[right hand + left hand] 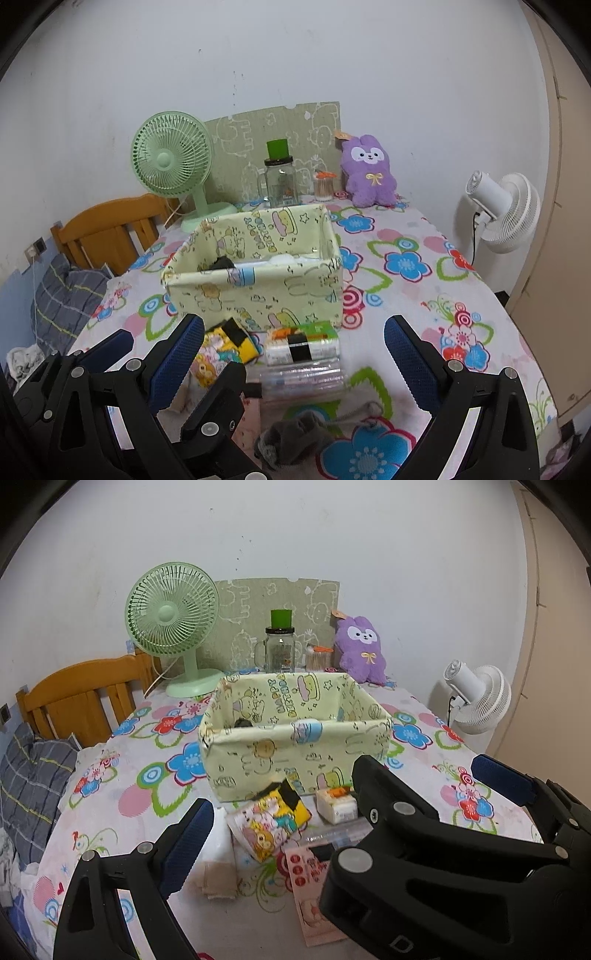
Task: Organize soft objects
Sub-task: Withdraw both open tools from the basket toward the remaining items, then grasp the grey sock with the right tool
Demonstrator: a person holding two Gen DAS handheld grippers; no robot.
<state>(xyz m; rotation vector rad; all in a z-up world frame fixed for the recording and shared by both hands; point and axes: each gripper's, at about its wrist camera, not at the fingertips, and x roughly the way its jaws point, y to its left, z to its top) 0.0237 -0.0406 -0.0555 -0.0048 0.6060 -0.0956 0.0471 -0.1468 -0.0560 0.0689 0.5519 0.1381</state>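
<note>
1. Pale yellow fabric storage box with cartoon print (255,284): centre of the right wrist view, on the flower-print tablecloth (424,280). A dark item and something white already lie inside; you cannot identify them from here.

2. Yellow and black cartoon-print fabric pouch (275,818): lower centre of the left wrist view, just in front of the box, beside a small white wrapped packet with an orange label (338,805).

3. Grey crumpled sock-like cloth (295,437): bottom centre of the right wrist view, between your right fingers and low in the frame.

4. Beige folded cloth (218,880): lower left of centre in the left wrist view, partly under white material.

5. Left gripper (284,794): jaws spread wide, nothing held. Right gripper (295,347): jaws likewise apart, empty.

6. Hazards, as judgement. The two grippers crowd the same patch; the right gripper's black body fills the lower right of the left wrist view, so reaching together likely knocks them. The clear plastic case (303,376) and pink printed card (314,871) lie among the soft pieces; a careless closure may pinch them too. The box walls look limp; a low pass could fold its front rim or push it toward the glass jar with green lid (280,181).
</note>
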